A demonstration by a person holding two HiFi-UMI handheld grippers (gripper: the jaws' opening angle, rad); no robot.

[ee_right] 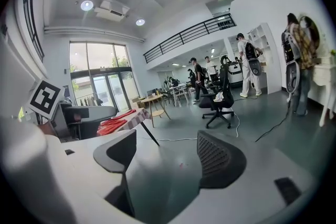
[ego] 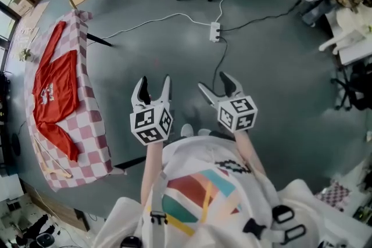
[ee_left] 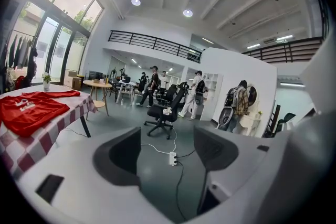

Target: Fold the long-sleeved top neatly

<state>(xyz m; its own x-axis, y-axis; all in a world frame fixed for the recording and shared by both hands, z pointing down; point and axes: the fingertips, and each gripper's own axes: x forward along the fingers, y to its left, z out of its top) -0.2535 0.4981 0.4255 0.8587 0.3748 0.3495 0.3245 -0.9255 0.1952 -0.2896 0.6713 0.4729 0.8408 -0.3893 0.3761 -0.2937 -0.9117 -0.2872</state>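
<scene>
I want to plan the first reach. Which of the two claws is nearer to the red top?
The left claw: the red top lies on the checkered table at its side, while the right claw is farther away.

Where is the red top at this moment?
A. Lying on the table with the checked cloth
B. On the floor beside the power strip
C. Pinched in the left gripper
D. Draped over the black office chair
A. The red top lies on the table with the checked cloth, while the left gripper and the right gripper are open and empty above the bare floor, apart from it.
</scene>
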